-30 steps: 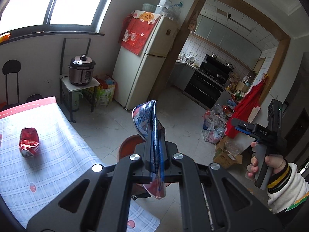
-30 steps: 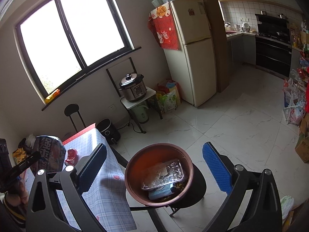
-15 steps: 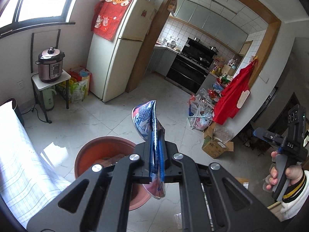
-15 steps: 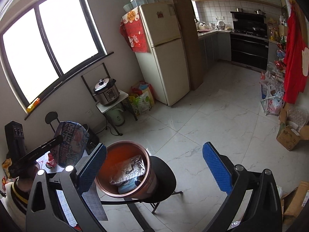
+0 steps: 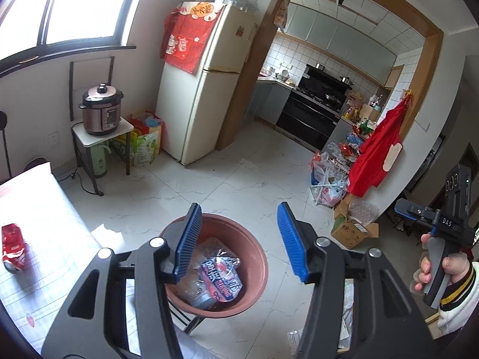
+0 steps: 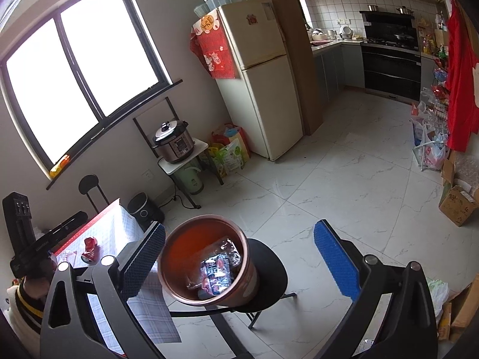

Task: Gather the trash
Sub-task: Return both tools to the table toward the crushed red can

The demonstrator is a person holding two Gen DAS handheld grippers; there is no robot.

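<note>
Tiled floor (image 5: 245, 179) bare round bin (image 5: 254, 245); L gripper (image 5: 239, 239), R gripper (image 6: 239, 254) both wide, empty.

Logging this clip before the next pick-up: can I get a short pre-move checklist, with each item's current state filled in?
1. Left hand-held gripper empty, jaws apart: ok.
2. Right hand-held gripper empty, jaws apart: ok.
3. Snack wrapper lying inside the brown bin, not hung on the rim: ok.
4. Bin upright on the black stool: ok.
5. Next item located: crushed red can lies on the checked tablecloth, nothing on top of it: ok.
6. Other trash left on the table: cannot tell, since much of it is out of view.
</note>
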